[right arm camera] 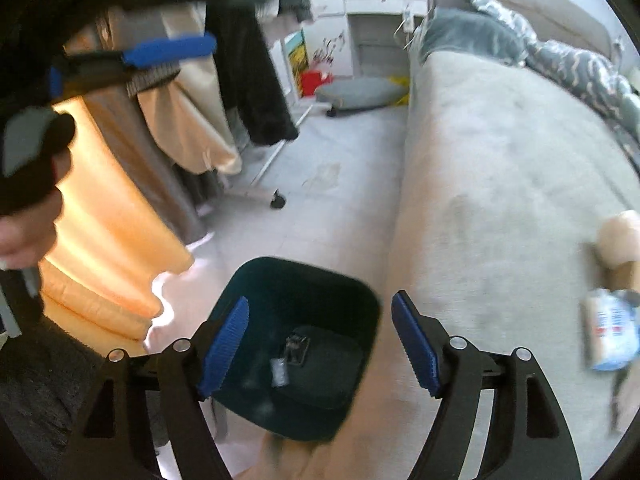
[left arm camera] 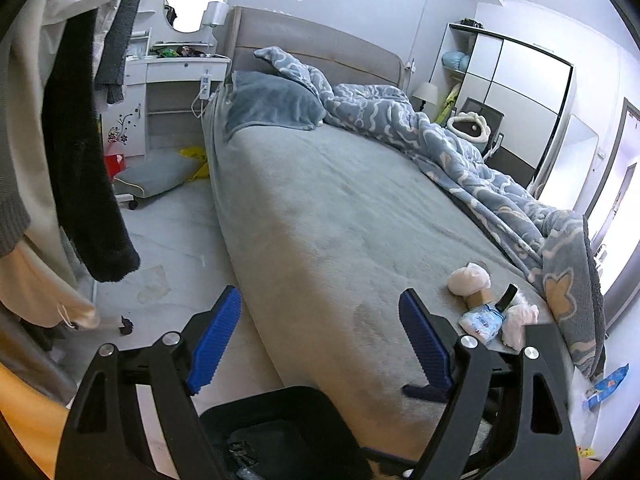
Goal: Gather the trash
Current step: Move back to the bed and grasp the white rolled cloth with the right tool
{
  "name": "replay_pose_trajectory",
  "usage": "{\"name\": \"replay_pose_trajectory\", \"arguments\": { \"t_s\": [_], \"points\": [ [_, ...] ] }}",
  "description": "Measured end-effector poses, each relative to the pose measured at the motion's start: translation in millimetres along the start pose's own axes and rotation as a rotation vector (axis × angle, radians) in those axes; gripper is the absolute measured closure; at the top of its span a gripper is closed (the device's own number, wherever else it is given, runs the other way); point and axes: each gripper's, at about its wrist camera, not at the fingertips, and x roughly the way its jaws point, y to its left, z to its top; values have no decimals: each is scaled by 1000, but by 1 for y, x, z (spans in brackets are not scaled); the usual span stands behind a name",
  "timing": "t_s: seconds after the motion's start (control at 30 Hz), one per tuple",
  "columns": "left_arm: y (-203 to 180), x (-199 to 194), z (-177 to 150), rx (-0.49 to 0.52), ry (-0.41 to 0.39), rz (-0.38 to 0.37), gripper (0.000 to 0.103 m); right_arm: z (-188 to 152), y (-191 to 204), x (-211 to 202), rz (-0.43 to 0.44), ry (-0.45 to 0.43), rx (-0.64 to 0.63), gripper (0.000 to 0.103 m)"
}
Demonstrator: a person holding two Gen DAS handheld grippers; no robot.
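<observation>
The right gripper (right arm camera: pixel 320 344) hung over the bin (right arm camera: pixel 296 344), fingers wide apart and empty, seemingly placed for dropping. The left gripper (left arm camera: pixel 320 348) was likewise spread, holding nothing. Trash (left arm camera: pixel 492 304) lay clustered on the bed (left arm camera: pixel 340 208), within reach.

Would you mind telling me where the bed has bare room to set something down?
The grey sheet is bare from the pillow down to the foot, between the floor-side edge and the rumpled duvet. The near right corner is crowded with tissues and a wipes packet.
</observation>
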Motion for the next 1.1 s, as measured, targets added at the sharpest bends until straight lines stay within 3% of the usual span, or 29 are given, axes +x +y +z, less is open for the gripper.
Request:
{"name": "replay_pose_trajectory", "arguments": {
  "t_s": [0.37, 0.7, 1.1],
  "points": [
    [-37, 31, 4, 32, 26, -21, 16, -6, -75, -60, -163, -158, 50, 27],
    [-77, 62, 4, 42, 63, -68, 14, -33, -143, -90, -280, -177, 118, 26],
    [-138, 98, -13, 142, 128, -133, 12, -68, -184, -103, -302, -141, 169, 25]
  ]
}}
